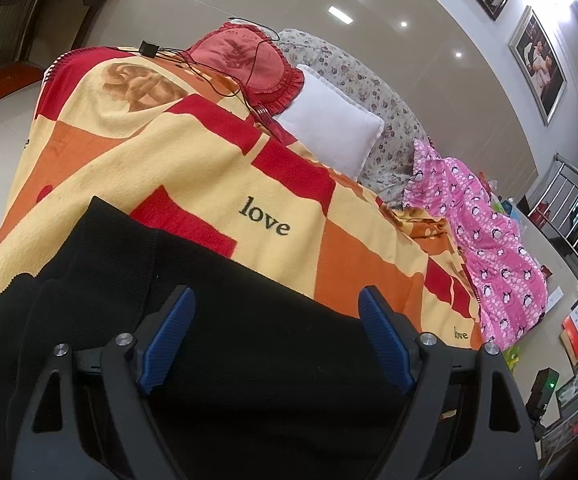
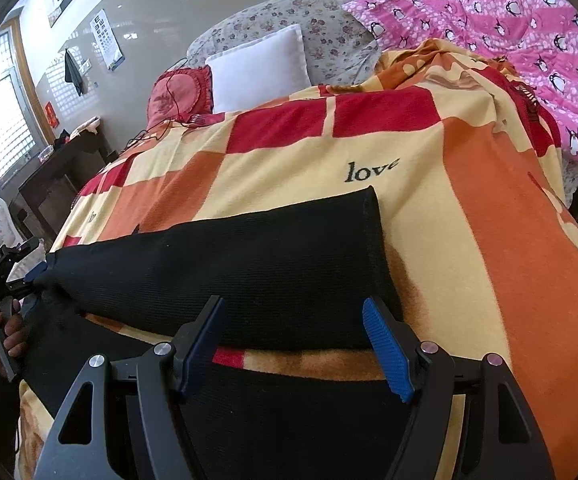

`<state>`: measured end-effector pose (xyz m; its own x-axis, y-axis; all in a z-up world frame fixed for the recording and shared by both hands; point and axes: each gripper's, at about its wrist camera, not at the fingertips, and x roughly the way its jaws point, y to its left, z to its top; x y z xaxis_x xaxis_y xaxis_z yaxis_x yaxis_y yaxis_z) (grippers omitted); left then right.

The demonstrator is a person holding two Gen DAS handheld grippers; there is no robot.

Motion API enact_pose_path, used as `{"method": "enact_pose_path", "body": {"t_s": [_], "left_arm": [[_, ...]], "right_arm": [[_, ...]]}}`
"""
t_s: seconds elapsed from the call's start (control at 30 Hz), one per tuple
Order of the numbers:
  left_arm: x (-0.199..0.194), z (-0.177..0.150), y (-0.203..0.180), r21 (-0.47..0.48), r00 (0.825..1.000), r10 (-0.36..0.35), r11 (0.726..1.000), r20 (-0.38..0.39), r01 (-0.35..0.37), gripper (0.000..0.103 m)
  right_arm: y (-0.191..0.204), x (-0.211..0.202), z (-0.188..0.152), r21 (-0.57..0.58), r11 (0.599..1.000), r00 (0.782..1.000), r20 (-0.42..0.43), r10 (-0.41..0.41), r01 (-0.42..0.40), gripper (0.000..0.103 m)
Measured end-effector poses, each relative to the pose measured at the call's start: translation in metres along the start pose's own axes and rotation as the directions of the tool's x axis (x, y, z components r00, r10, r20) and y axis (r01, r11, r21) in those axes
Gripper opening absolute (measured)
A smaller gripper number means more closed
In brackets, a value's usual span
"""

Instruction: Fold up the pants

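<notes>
- Pants lie flat on the blanket, just below its "love" print; spread out, ready for folding.
- Right gripper hovers over the pants' near edge, jaws wide apart, holding nothing.
- Left gripper, jaws also wide, is empty above the pants' other end, likely so both ends lift together.

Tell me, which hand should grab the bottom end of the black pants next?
Probably the right gripper: it is open, and the hem of the black pants lies just ahead of it. The left gripper is at the other end.

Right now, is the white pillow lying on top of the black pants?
No, the pillow sits far up the bed, apart from the pants near the foot.
</notes>
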<state>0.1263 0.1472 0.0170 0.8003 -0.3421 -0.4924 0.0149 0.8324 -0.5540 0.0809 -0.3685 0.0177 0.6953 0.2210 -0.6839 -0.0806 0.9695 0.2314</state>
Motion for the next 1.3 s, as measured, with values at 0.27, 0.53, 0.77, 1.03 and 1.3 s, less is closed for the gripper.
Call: {"method": "enact_pose_path", "body": {"t_s": [0.27, 0.53, 0.77, 1.03, 1.3], "left_arm": [[0.0001, -0.0001, 0.0002, -0.001, 1.000, 0.000, 1.000, 0.001, 0.000, 0.084], [-0.0005, -0.0006, 0.0003, -0.002, 1.000, -0.002, 1.000, 0.001, 0.002, 0.084], [-0.0004, -0.0008, 0.0002, -0.002, 1.000, -0.002, 1.000, 0.001, 0.002, 0.084], [-0.0004, -0.0007, 0.0008, -0.003, 1.000, -0.003, 1.000, 0.002, 0.003, 0.084], [-0.0005, -0.0008, 0.0012, -0.003, 1.000, -0.003, 1.000, 0.002, 0.003, 0.084]], "right_arm": [[0.0000, -0.0001, 0.0000, 0.000, 1.000, 1.000, 0.000, 0.000, 0.000, 0.072], [0.0001, -0.0001, 0.0000, 0.000, 1.000, 1.000, 0.000, 0.000, 0.000, 0.072], [0.0001, -0.0002, -0.0001, -0.001, 1.000, 1.000, 0.000, 0.000, 0.000, 0.072], [0.0000, 0.0000, 0.0000, 0.000, 1.000, 1.000, 0.001, 0.000, 0.000, 0.072], [0.0000, 0.0000, -0.0001, -0.001, 1.000, 1.000, 0.000, 0.000, 0.000, 0.073]]}}
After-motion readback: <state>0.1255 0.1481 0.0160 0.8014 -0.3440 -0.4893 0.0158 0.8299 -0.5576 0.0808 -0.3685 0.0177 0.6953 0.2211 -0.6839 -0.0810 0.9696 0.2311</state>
